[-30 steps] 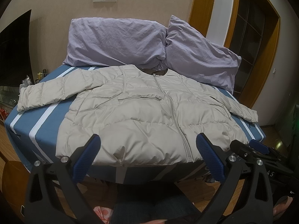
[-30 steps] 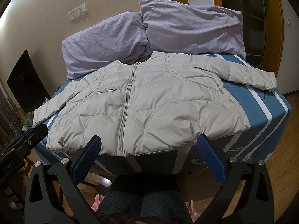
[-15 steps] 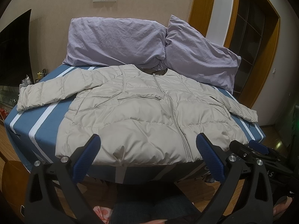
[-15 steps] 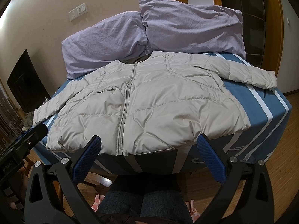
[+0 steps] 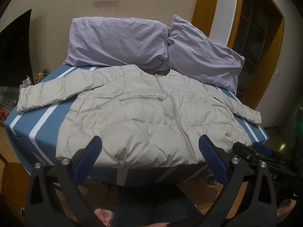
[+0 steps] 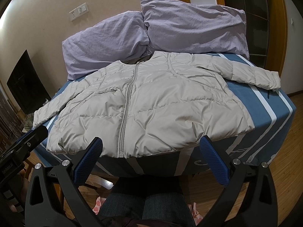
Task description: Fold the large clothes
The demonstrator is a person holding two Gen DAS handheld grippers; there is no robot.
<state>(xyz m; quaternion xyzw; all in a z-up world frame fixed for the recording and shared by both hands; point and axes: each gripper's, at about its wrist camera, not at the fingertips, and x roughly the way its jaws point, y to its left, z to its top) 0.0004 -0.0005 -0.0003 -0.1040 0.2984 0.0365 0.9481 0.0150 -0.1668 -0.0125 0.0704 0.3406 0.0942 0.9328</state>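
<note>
1. A bedroom with a beige wall and a wood-framed door; a bed [image 5: 24, 124] in a blue sheet with white stripes fills the middle, its foot towards the seated person whose knees show below both cameras.

2. The puffer jacket [image 5: 151, 117] lies flat on that bed, front up and zipped, collar towards the two lilac pillows [image 5: 117, 41], hem drooping just over the near edge. Nothing is folded yet, by the look of it.

3. Both sleeves are spread outwards: the left sleeve [image 5: 47, 96] reaches across the white stripes to the bed's side, and the right sleeve [image 6: 253, 75] lies angled towards the opposite corner.

4. The left gripper [image 5: 151, 160] hovers in front of the hem, jaws spread wide, nothing between them. The right gripper [image 6: 151, 160] hangs likewise, wide and empty, just short of the hem near the zip [image 6: 126, 106].

5. To start well, I'd judge each gripper wants a sleeve cuff, pinching through both padded layers, not the slippery shell alone.

6. Carry each sleeve inward across the chest, keeping it flat, so the body becomes a tidy rectangle.

7. The filling looks springy; pressing air out along each crease should stop the fold bouncing open.

8. Mind the overhanging hem: tugging towards the person could slide the whole jacket off the bed.
</note>
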